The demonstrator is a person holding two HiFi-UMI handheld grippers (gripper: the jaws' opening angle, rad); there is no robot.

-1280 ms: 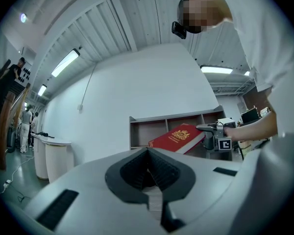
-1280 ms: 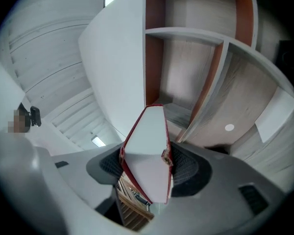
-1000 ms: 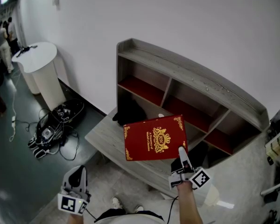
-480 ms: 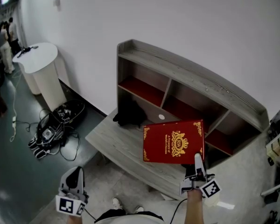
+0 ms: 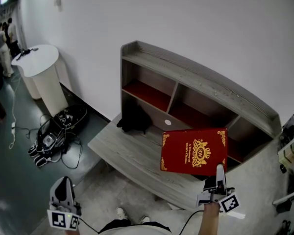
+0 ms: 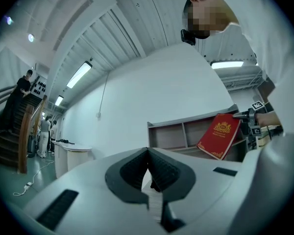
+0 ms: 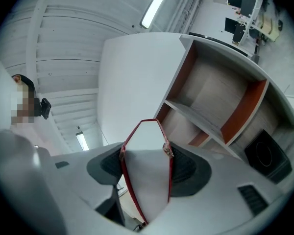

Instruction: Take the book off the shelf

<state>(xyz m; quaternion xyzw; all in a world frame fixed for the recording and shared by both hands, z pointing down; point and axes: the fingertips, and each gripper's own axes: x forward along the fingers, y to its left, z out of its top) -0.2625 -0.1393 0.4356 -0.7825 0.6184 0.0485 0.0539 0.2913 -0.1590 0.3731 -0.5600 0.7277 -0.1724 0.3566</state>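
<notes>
A red book (image 5: pixel 195 151) with gold ornament on its cover hangs in the air in front of the grey wooden shelf unit (image 5: pixel 196 89). My right gripper (image 5: pixel 219 176) is shut on the book's lower right corner. In the right gripper view the book's white page edge (image 7: pixel 146 173) fills the space between the jaws. The left gripper view shows the red book (image 6: pixel 219 135) far off to the right. My left gripper (image 5: pixel 62 199) hangs low at the bottom left, shut and holding nothing, its pads (image 6: pixel 148 169) touching.
The shelf has red-floored compartments and stands on a grey desk (image 5: pixel 122 151). A black object (image 5: pixel 133 119) sits on the desk by the shelf's left end. A white round table (image 5: pixel 41 70) and a tangle of cables (image 5: pixel 54 136) lie to the left. People stand far off.
My right gripper has carried the book to the right and slightly down, away from the shelf's middle. My left gripper has dropped lower and moved left.
</notes>
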